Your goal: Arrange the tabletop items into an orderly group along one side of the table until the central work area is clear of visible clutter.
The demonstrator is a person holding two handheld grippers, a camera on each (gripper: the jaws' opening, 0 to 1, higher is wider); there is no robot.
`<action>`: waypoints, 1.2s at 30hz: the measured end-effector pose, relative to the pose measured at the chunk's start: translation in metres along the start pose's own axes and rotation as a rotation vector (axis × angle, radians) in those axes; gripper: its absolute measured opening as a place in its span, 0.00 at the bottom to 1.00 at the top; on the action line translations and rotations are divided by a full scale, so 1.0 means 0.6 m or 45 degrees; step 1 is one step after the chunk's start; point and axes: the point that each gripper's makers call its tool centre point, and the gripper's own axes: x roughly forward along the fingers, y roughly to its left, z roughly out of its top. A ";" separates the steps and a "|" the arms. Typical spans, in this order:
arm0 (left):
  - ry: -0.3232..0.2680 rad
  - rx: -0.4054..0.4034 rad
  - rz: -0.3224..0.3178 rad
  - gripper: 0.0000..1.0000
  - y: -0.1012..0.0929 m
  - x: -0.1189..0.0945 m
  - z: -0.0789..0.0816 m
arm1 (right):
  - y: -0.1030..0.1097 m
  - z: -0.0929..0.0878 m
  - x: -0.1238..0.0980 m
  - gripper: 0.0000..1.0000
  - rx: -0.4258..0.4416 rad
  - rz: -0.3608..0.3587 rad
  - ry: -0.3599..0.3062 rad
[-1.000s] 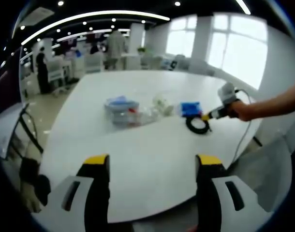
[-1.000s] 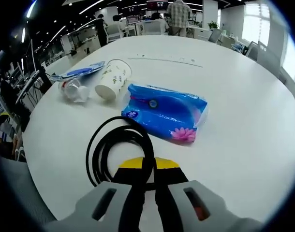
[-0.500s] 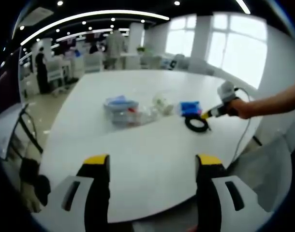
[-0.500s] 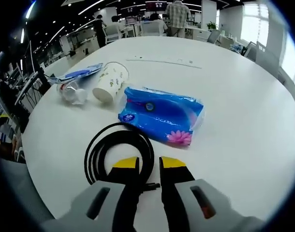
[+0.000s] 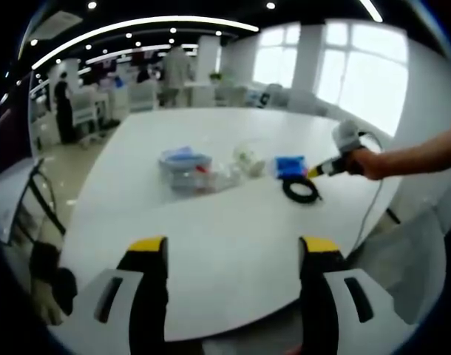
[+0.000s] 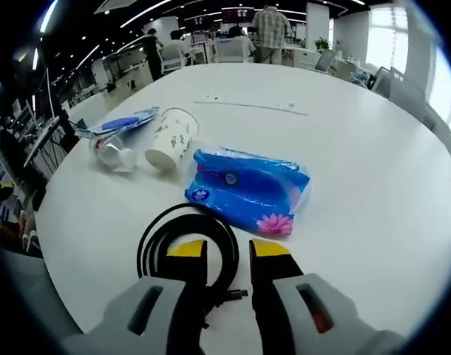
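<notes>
On the round white table [image 5: 211, 218] lie a black coiled cable [image 5: 302, 191], a blue tissue pack [image 5: 290, 166], a paper cup [image 5: 249, 159] on its side and a blue-topped clear plastic bundle [image 5: 185, 168]. My left gripper [image 5: 234, 245] hangs wide open over the near table edge, holding nothing. My right gripper [image 5: 312, 175], held by a hand reaching in from the right, sits at the cable. In the right gripper view the right gripper [image 6: 228, 249] is open just above the cable coil [image 6: 153, 238]. Beyond it lie the tissue pack [image 6: 248, 191], the cup [image 6: 170, 138] and a crushed clear bottle [image 6: 113, 153].
A blue pouch [image 6: 120, 121] lies beside the bottle. A thin strip [image 6: 248, 106] runs across the far table [image 6: 373, 185]. A dark chair [image 5: 42, 203] stands at the table's left side. Desks, chairs and standing people [image 6: 270, 28] fill the room behind.
My right gripper was shut on the black cable, then opened and drew back a little, leaving the coil on the table. The left gripper has stayed still.
</notes>
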 end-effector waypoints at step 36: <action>-0.022 -0.033 0.018 0.68 0.006 -0.004 0.004 | 0.160 0.163 0.060 0.49 -0.063 0.157 -0.061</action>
